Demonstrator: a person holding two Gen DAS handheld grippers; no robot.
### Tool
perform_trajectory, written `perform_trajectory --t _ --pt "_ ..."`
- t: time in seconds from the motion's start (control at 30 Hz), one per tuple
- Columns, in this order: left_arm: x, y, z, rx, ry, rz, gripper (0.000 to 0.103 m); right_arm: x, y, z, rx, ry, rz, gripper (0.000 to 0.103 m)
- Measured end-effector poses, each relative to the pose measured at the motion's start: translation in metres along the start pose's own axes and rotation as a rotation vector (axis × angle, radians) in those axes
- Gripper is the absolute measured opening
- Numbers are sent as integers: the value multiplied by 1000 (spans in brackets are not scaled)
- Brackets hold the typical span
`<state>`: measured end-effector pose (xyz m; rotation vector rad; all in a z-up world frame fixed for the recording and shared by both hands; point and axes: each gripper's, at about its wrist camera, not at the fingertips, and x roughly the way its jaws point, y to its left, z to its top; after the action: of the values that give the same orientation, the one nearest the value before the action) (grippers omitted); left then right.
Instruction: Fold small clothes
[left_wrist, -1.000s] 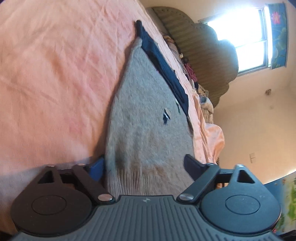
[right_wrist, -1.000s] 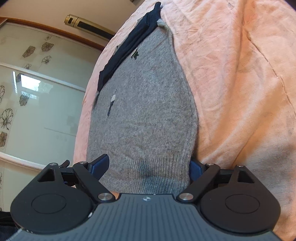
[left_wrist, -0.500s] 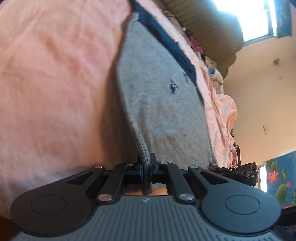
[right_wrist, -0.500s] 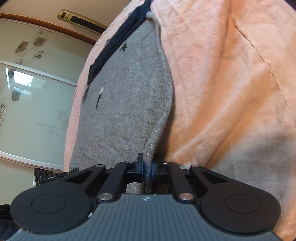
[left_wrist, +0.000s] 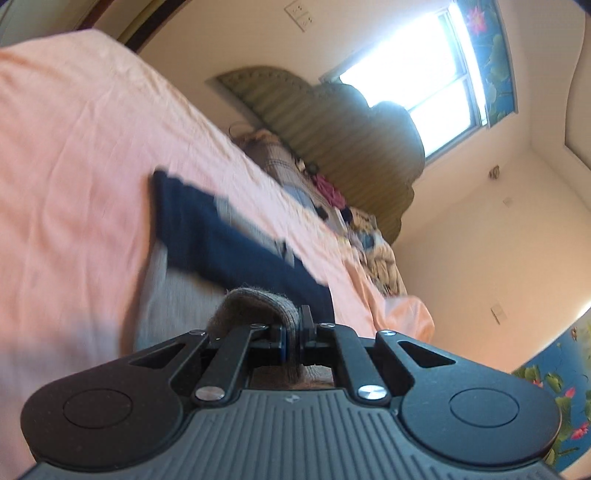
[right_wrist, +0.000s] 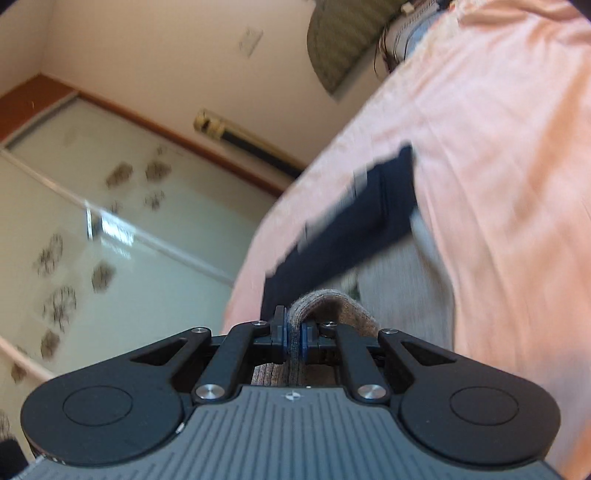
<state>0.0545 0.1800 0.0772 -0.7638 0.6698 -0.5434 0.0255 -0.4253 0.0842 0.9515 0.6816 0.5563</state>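
Both jaws pinch the hem of the grey knit sweater (left_wrist: 255, 302): the left gripper (left_wrist: 291, 341) and the right gripper (right_wrist: 293, 338) each hold a bunched fold of it. The garment lies on the pink bedspread (left_wrist: 74, 155), its navy collar band (left_wrist: 229, 251) blurred ahead.

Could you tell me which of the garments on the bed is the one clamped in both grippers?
The grey knitted garment: its hem is pinched by the left gripper and right gripper. The navy piece beyond it is not gripped.
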Motion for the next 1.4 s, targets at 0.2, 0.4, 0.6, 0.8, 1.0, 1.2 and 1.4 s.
perform_trajectory --t 0.2,0.4,0.6,0.8,1.0,1.2,1.4 --pt "94 25 83 33 -39 99 6 105 -39 83 53 -27 -49 13" --pt "170 60 129 29 -43 258 6 181 -92 117 148 -21 -143 17" --pt "168 75 126 -108 -57 291 91 185 -97 98 176 -100 -140 70" --pt "112 51 78 32 -79 353 92 153 -43 71 -84 -49 -245 72" --pt "117 26 48 295 -48 543 91 161 -28 86 -245 -37 -424 72" --pt "152 23 85 327 -64 577 91 217 -38 109 -315 36 -500 71" --pt "215 45 111 322 64 598 89 269 -48 120 -418 105 -540 70"
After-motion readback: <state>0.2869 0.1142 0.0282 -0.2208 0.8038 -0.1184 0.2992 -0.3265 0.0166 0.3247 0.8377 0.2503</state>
